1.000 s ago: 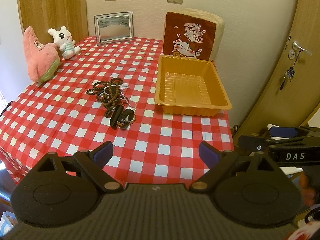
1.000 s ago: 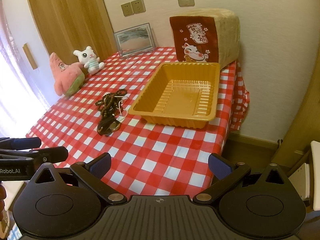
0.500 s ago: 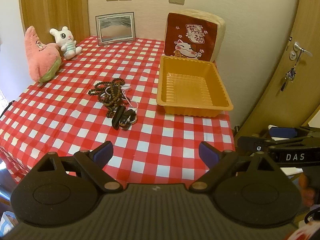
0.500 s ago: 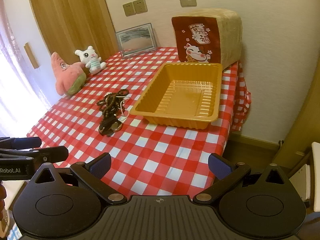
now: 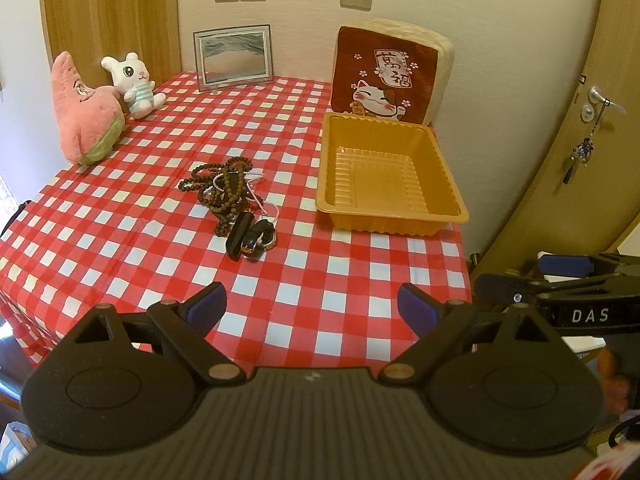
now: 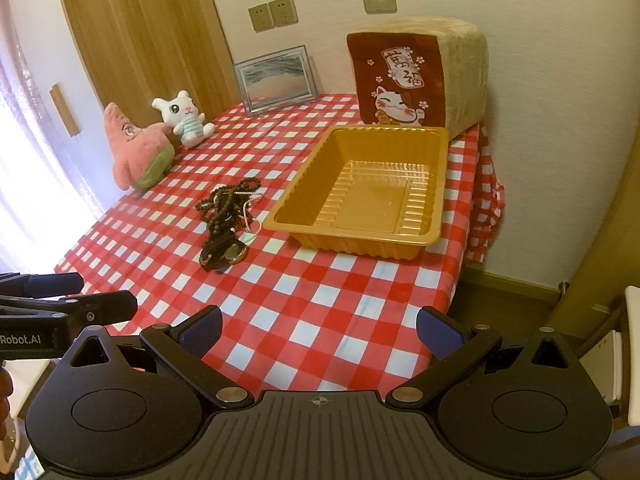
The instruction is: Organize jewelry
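Left gripper [image 5: 312, 306]: jaws spread wide, nothing between the blue pads, held above the near edge of the red-and-white checked tablecloth [image 5: 140, 216]. Right gripper [image 6: 318, 326]: jaws likewise wide and empty, over the near right part of the cloth.

Jewelry sits in one tangled pile near the middle of the table: dark brown wooden bead strands [image 5: 224, 184] with a thin pale chain [image 5: 262, 202] threaded through them, and at the near end a black-strapped wristwatch [image 5: 252, 236]. The strands overlap; how many separate pieces there are cannot be told from either view.

Orange rectangular plastic tray [image 5: 440, 184] lies to the right of the pile, apart from it, nothing inside. Its far edge is just in front of a dark red lucky-cat cushion [image 5: 384, 76] against the wall.

Far left of the cloth: pink star-shaped plush [image 5: 86, 112], touching a white rabbit plush [image 5: 134, 84]. Framed sand picture [image 5: 233, 58] stands upright at the back.
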{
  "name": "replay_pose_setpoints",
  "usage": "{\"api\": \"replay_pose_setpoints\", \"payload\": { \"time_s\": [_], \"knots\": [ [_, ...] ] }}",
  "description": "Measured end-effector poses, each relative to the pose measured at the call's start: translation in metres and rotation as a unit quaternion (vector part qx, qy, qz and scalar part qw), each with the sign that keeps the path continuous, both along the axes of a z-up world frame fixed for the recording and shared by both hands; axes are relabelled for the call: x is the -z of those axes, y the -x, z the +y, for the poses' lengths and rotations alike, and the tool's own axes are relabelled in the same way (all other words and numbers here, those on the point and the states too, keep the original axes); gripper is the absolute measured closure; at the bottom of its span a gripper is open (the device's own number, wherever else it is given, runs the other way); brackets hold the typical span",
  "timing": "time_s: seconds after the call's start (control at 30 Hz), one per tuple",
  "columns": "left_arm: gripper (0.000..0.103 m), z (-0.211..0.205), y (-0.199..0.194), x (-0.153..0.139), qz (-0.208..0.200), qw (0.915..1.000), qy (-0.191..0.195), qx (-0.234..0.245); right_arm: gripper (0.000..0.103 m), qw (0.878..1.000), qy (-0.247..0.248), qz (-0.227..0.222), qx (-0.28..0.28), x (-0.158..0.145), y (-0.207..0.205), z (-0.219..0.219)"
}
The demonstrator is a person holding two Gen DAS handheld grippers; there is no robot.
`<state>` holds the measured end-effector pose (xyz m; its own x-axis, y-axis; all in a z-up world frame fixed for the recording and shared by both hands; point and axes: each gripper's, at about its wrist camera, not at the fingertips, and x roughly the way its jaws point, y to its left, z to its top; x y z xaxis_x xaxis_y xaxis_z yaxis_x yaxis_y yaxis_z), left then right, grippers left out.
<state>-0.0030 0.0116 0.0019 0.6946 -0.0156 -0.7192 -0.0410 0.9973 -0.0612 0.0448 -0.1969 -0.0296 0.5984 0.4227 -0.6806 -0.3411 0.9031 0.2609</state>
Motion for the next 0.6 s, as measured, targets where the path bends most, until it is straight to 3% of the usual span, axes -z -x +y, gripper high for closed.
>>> {"api": "replay_pose_setpoints", "payload": {
  "time_s": [0.6],
  "knots": [
    [0.011,-0.0007,0.0,0.0003,0.0,1.0,0.0,0.0,0.0,1.0,0.0,0.0,0.0,0.0007,-0.0007,0.0008]
  ]
}}
